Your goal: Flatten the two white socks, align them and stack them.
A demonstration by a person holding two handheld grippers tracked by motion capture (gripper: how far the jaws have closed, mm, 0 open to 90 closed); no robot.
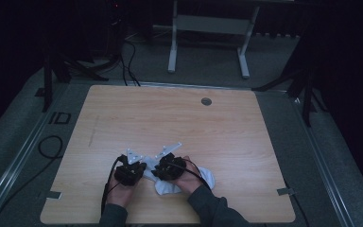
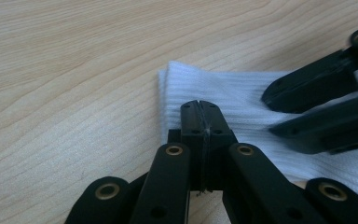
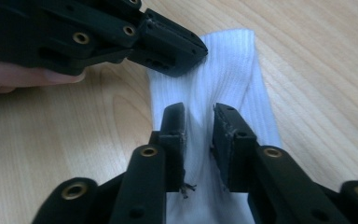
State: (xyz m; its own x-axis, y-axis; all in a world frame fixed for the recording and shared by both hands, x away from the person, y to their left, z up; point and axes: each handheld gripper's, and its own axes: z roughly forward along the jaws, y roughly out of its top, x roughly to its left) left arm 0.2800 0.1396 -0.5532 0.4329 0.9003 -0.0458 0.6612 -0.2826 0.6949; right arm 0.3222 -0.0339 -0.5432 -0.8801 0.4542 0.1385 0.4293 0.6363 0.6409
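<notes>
Forearms in dark sleeves enter at the table's near edge in the high view, each hand wrapped round a black gripper, the two nearly side by side. Left gripper [image 2: 199, 112]: jaws clenched tight together, and a thin edge of the white ribbed cloth [image 2: 242, 107] appears pinched between the pads near the cloth's folded corner. Right gripper [image 3: 199, 122]: jaws standing apart with a gap, cloth running up between them, pads not pressing on it; released. In the right gripper view the left gripper's tip sits on the cloth's far left corner, and a fingertip shows just behind it. In the left gripper view the right gripper's two jaws cross in from the right, lying over the cloth and hiding part of it. White cloth [image 1: 168, 185] lies flat on the wooden table [image 1: 179, 118], bunched under and between both hands, spilling out to the right of the right hand. Near edge of the table close behind the wrists. Far half of the tabletop bare wood with a round grey grommet [image 1: 206, 101] toward the back edge, well apart from the hands. Broad open wood left, right and ahead. Beyond the table: grey carpet, black cables [image 1: 127, 61], white frame legs [image 1: 172, 47].
</notes>
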